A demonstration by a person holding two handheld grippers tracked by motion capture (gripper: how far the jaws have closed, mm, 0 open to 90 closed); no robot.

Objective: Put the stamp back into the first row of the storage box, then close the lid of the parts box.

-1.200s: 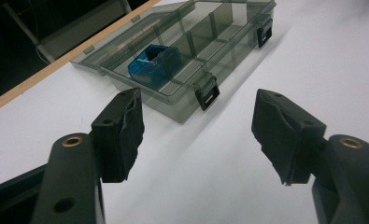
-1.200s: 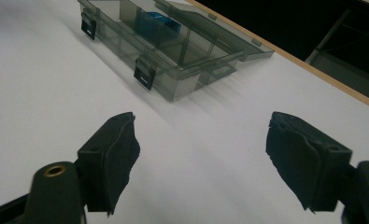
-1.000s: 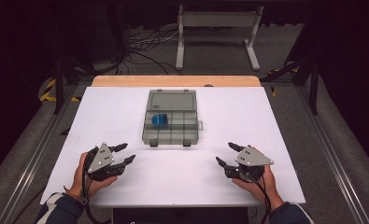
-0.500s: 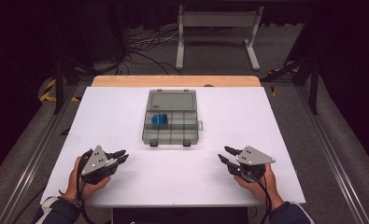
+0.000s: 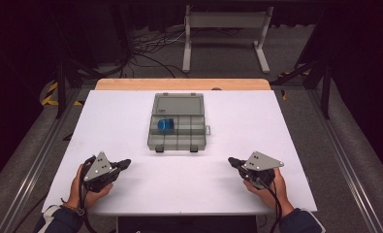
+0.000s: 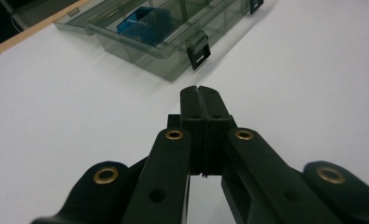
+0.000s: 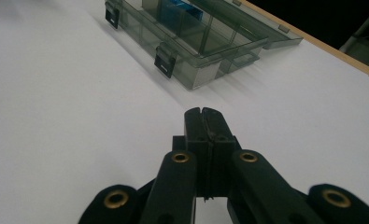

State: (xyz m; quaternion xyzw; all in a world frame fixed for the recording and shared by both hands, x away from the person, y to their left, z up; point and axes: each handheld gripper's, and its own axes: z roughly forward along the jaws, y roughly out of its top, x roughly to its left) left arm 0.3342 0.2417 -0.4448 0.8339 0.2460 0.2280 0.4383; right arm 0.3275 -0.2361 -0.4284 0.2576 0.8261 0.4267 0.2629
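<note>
A clear grey compartment box (image 5: 177,128) lies open in the middle of the white table, its lid (image 5: 178,104) folded back on the far side. A blue object (image 5: 166,124) sits in a compartment in the back row, at the left. The same box (image 6: 173,32) and blue object (image 6: 142,22) appear in the left gripper view. My left gripper (image 5: 126,163) rests near the front left, shut and empty. My right gripper (image 5: 231,160) rests near the front right, also shut and empty. The right gripper view looks at the box (image 7: 196,42) from its latch side.
The white tabletop (image 5: 257,121) has a wooden strip (image 5: 182,84) along its far edge. Metal rails run down both sides of the table. Behind it stand a metal frame (image 5: 225,29) and loose cables on the floor. Two black latches (image 7: 165,59) hang at the box's front.
Both grippers have closed from partly open. The left hand has drawn back toward the table's front left; the right has shifted slightly. The box has not moved.
</note>
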